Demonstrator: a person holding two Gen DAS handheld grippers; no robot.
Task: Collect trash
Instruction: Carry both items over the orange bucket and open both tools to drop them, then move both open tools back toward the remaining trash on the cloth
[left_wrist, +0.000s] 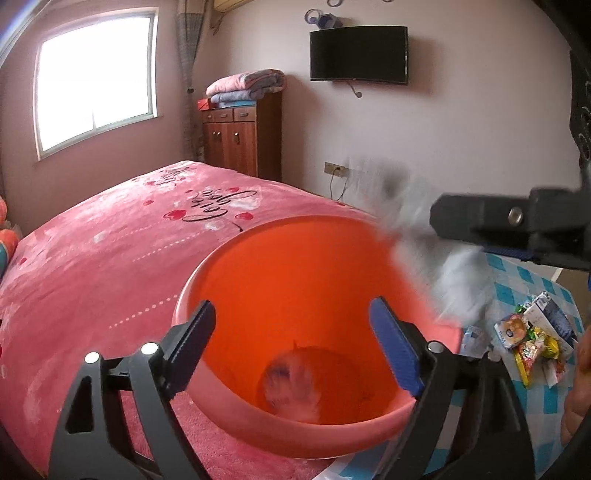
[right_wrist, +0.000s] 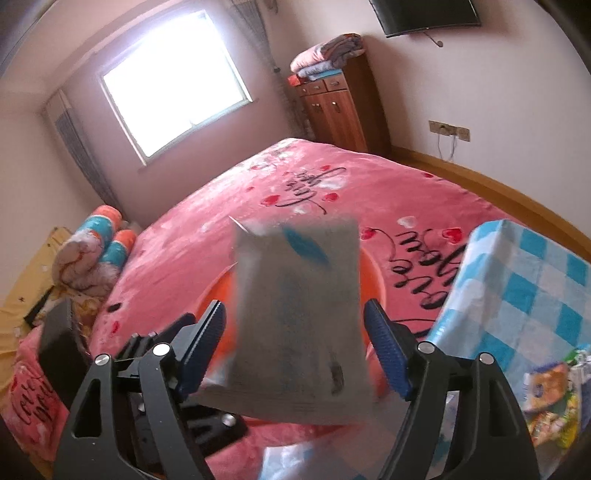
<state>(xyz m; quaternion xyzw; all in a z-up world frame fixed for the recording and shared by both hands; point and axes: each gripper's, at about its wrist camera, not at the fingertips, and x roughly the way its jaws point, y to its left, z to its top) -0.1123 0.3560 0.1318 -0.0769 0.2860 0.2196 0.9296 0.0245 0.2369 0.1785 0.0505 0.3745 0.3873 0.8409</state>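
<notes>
The orange bin (left_wrist: 295, 332) sits on the pink bedspread (left_wrist: 110, 251), its mouth tipped toward the left hand-held gripper (left_wrist: 291, 343), whose jaws stand wide apart over the rim with nothing between them — a small blurred scrap (left_wrist: 291, 386) already lies at the bottom, so this one looks to have let its piece go. The right hand-held gripper (right_wrist: 295, 347) is also spread wide; a grey pouch with a blue mark (right_wrist: 299, 317) hangs between its fingers without either pad (right_wrist: 388, 354) pressing on it, blurred as if dropping, and the bin's orange rim shows just behind and below it. In the left view the same pouch smears past the bin's far rim, beside the right tool's black finger (left_wrist: 480, 218). Releasing directly above the opening makes sense: a light, flat pouch can flutter, and I judge it could yet clip the rim and slide onto the bed. More wrappers (left_wrist: 532, 343) wait on the blue checked cloth (left_wrist: 517, 273) to the right, near the bin, so the job is only partly done.
</notes>
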